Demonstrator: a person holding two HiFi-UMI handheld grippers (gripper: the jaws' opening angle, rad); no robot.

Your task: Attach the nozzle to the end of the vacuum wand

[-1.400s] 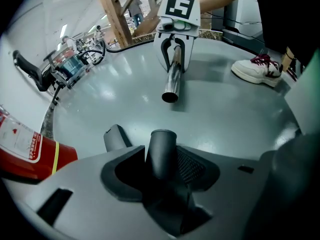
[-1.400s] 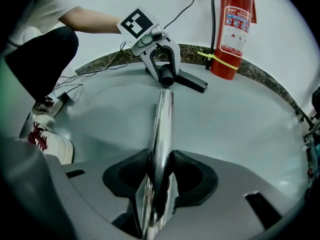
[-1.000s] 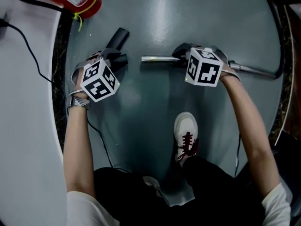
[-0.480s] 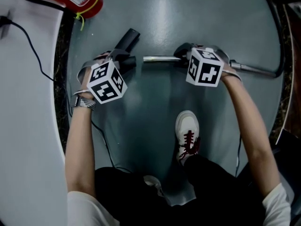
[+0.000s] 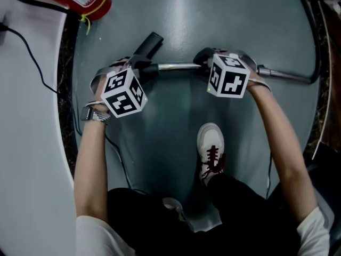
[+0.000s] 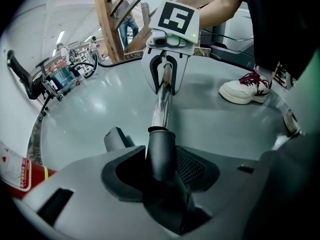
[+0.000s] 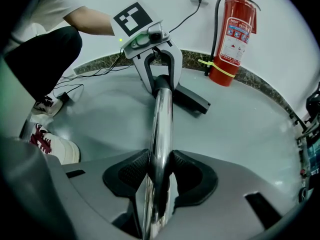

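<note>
Nearest the person, a white shoe (image 5: pixel 210 148) with red laces is resting on the grey-green floor (image 5: pixel 181 15), between the two forearms. Beyond it, at the left, the left gripper (image 6: pixel 160 171) is clamping the dark nozzle (image 6: pixel 161 151), with its pads pressing on the nozzle's body and the round collar pointing right. At the right, the right gripper (image 7: pixel 157 176) is clenching the chrome vacuum wand (image 7: pixel 162 124), which is lying level just above the floor and running off to the far right. Nozzle and wand are lining up end to end. The collar is meeting the wand's open end just beside the left gripper, and the tube seems to be sitting barely inside it, though how deep cannot be told. So the joining step itself is in hand, probably at its start. The next move is calling for a straight push along the wand's line, with the right gripper bracing the wand and the left driving the nozzle on squarely, so the collar is not jamming crooked. Farther off, the nozzle's flat tip is sticking out past the left gripper, and a red fire extinguisher (image 7: pixel 232 39) is standing by the far wall.
</note>
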